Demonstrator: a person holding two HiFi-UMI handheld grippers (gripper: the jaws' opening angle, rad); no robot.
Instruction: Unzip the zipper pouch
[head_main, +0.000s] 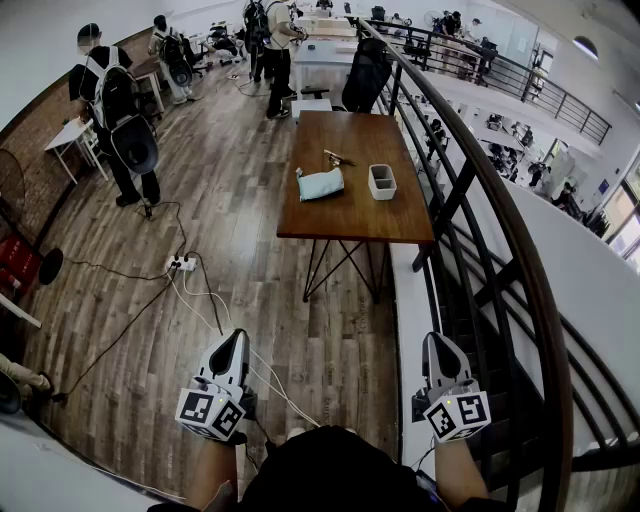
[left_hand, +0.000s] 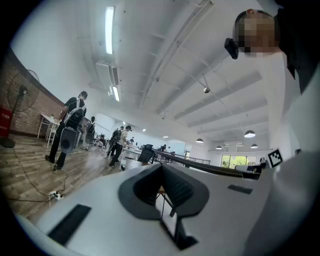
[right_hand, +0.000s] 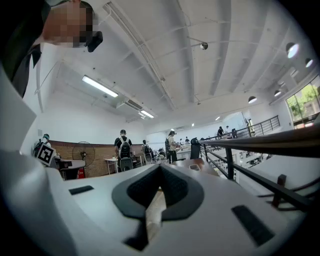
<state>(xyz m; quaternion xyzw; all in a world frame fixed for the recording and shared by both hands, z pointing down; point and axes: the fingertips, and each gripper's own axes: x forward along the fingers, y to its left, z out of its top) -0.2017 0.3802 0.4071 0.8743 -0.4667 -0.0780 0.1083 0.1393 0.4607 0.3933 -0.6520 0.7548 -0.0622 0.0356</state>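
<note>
Nearest, the left gripper (head_main: 236, 338) and the right gripper (head_main: 437, 340) were held level in front of the person's body, side by side and well apart. Both had their jaws closed together with nothing between them. Beyond them lay bare wooden floor with a power strip (head_main: 181, 264) and trailing cables on the left, and a dark railing (head_main: 470, 190) on the right. Farther on stood a brown table (head_main: 350, 220), well away from both grippers. The light blue pouch (head_main: 321, 185) lay flat near its middle, its long axis running left to right, with a small dark tab at its left far corner. A white box (head_main: 381, 181) sat just right of it.
</note>
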